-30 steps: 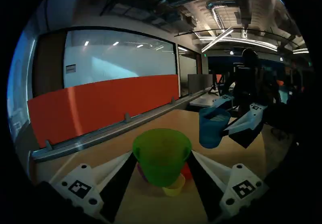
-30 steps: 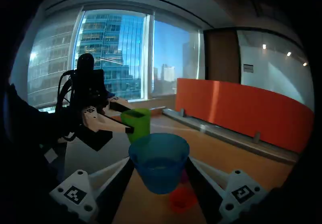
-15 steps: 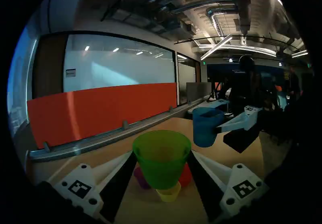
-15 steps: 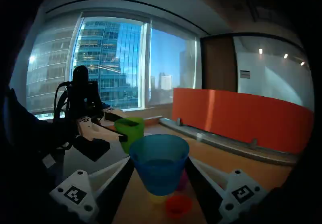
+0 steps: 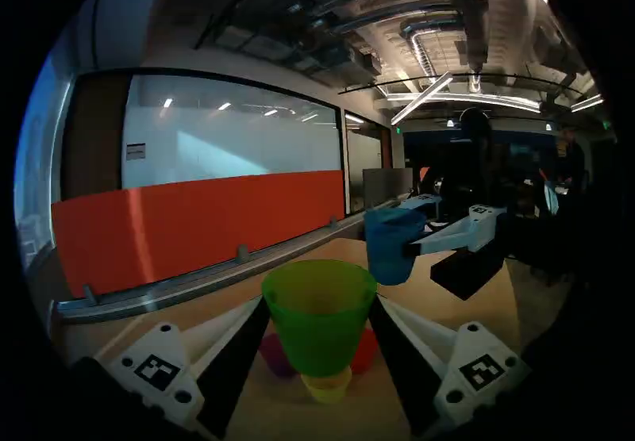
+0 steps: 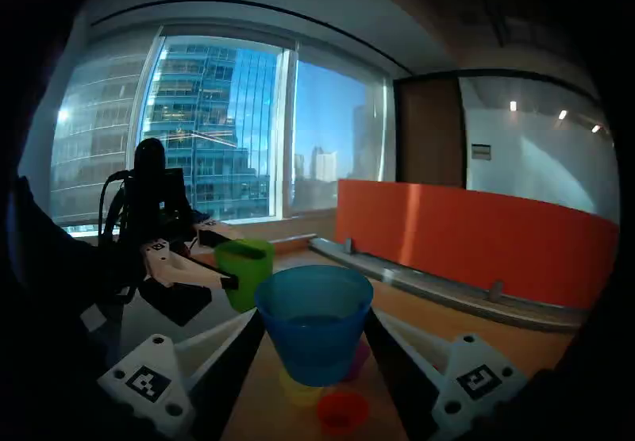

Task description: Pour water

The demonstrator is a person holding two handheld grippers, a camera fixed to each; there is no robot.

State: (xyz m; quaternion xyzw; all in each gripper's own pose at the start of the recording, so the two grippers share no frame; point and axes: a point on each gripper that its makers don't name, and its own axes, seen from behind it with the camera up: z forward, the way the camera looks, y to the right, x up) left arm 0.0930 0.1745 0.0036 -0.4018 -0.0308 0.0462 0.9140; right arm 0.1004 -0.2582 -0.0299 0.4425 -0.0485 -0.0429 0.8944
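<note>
Drifting closer over the last second, the blue cup (image 6: pixel 314 338) is nearing the green cup (image 5: pixel 319 330). The left gripper (image 5: pixel 319 308) is clamping the green cup upright, and the right gripper (image 6: pixel 314 318) is clamping the blue one, with water sitting low inside. Below them, small cups (image 5: pixel 325 384) are resting on the worktop (image 5: pixel 214 294). Pouring well is going to need the blue rim above the green mouth, then a slow tilt.

1. The green cup (image 5: pixel 319 326) is translucent plastic and stands upright, clamped between the fingers of the left gripper (image 5: pixel 319 308).
2. The blue cup (image 6: pixel 313 338) is also upright with some water inside. The right gripper (image 6: pixel 313 318) clamps it near the green cup.
</note>
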